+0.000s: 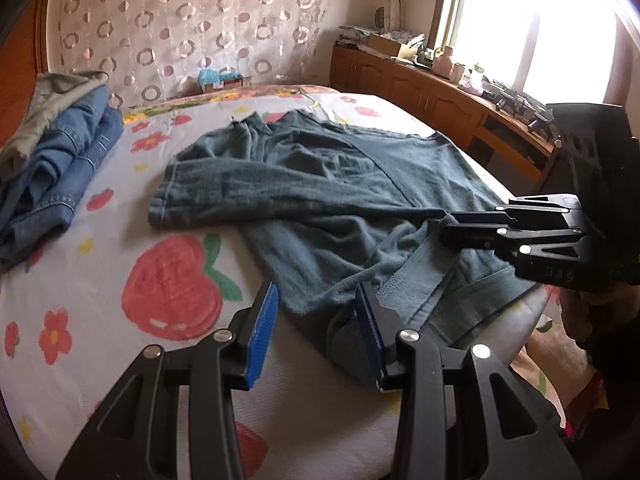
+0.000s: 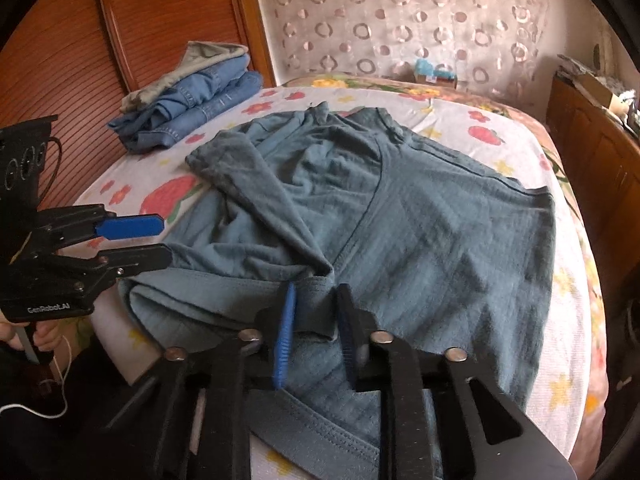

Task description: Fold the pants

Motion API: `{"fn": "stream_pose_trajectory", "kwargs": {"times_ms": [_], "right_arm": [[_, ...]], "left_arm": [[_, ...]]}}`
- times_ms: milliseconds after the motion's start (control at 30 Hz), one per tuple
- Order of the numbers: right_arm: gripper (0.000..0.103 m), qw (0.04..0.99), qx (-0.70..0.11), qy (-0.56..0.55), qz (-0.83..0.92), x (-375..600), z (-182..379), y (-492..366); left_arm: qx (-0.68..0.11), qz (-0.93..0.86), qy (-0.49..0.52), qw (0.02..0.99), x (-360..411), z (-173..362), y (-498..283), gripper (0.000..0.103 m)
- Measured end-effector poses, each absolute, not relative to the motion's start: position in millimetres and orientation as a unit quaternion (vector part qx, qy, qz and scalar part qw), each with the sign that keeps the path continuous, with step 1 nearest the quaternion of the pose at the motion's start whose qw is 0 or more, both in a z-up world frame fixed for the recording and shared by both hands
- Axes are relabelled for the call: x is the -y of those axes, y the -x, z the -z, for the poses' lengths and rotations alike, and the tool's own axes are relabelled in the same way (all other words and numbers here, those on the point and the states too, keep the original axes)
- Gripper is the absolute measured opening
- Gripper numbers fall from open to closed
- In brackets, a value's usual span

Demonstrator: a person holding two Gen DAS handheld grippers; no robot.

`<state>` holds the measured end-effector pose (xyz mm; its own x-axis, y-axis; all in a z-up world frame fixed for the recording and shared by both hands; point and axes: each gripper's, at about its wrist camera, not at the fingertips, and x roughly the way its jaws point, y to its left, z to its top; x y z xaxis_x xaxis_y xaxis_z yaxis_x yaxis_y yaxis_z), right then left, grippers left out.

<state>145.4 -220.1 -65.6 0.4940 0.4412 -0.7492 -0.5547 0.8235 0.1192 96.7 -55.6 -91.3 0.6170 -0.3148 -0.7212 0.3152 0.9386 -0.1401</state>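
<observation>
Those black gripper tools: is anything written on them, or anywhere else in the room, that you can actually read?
"GenRobot.AI": white print on the body of the left gripper, seen in the right wrist view.
Embossed characters on the body of the right gripper, in the left wrist view: too faint to read.
Label on the small box at the head of the bed: too small to read.
Nothing readable on the teal pants.

The window (image 1: 532, 28) at upper right is blown out white. Small items on the wooden cabinet (image 1: 432, 92) beneath it are too small to identify. The pants' (image 2: 400, 220) waistband disappears under the right gripper (image 2: 316, 332) at the frame's bottom.
</observation>
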Motion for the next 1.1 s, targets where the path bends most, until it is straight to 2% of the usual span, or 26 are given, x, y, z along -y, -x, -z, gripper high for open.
{"fn": "stream_pose_trajectory", "kwargs": {"times_ms": [67, 133, 200, 467, 767, 1100], "right_arm": [[0.008, 0.862, -0.408, 0.062, -0.294, 221.3, 63.8, -144.8], [0.007, 0.864, -0.403, 0.058, -0.297, 222.9, 60.9, -143.0], [0.005, 0.866, -0.398, 0.058, -0.297, 223.2, 58.5, -141.5], [0.004, 0.879, -0.365, 0.053, -0.302, 224.1, 38.7, -129.0], [0.004, 0.9, -0.323, 0.05, -0.287, 245.0, 5.7, -106.9], [0.004, 0.913, -0.318, 0.034, -0.255, 295.2, -5.8, -79.5]], "left_arm": [[-0.407, 0.173, 0.003, 0.897, 55.7, 95.2, -99.0, 0.043], [-0.407, 0.173, 0.005, 0.897, 55.3, 97.3, -99.3, 0.052], [-0.406, 0.168, 0.003, 0.898, 55.5, 98.8, -99.1, 0.055], [-0.41, 0.164, -0.006, 0.897, 58.4, 95.0, -97.3, 0.056], [-0.373, 0.177, -0.014, 0.911, 63.9, 62.9, -84.2, 0.056], [-0.367, 0.196, -0.02, 0.909, 83.2, 53.3, -87.4, 0.056]]}}
